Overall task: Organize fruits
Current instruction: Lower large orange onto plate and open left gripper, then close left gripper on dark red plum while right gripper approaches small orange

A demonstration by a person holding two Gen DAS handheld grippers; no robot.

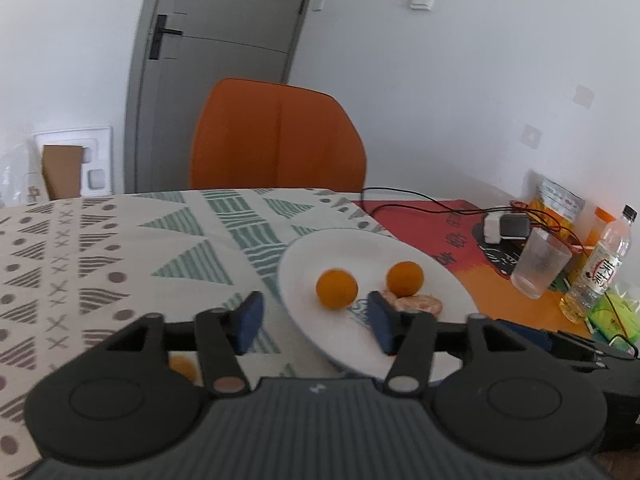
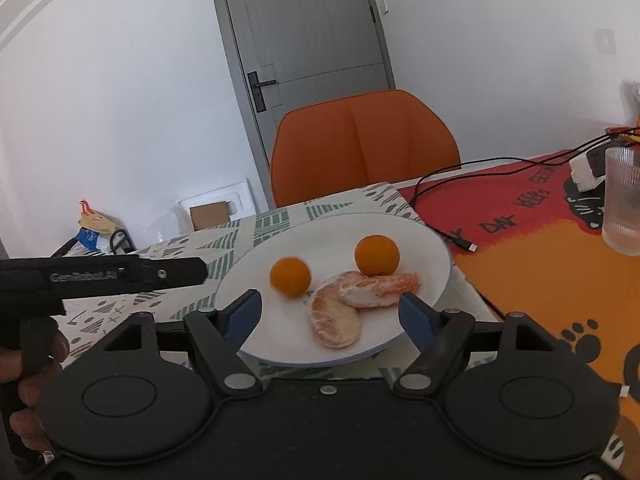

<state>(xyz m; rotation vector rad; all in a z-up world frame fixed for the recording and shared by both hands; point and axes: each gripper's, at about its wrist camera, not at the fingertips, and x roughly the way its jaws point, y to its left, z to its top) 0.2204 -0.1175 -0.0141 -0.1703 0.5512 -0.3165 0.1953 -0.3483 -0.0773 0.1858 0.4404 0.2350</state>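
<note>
"GenRobot.AI" on left gripper (image 2: 204,270)

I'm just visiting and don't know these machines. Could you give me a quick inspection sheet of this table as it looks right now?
Surface: table under a patterned cloth, with a red and orange mat to one side.
Job's things: white plate holding two small oranges and two peeled fruit pieces; another orange thing shows under the left claw, half hidden.
Clutter: ribbed glass, bottle, snack packets.
Grippers: left claw open, nothing between its fingers; right claw open over the plate's near edge, gripping nothing.
Cables: black cable running across the mat to a white charger.
Surroundings: orange chair, grey door, white walls.
</note>
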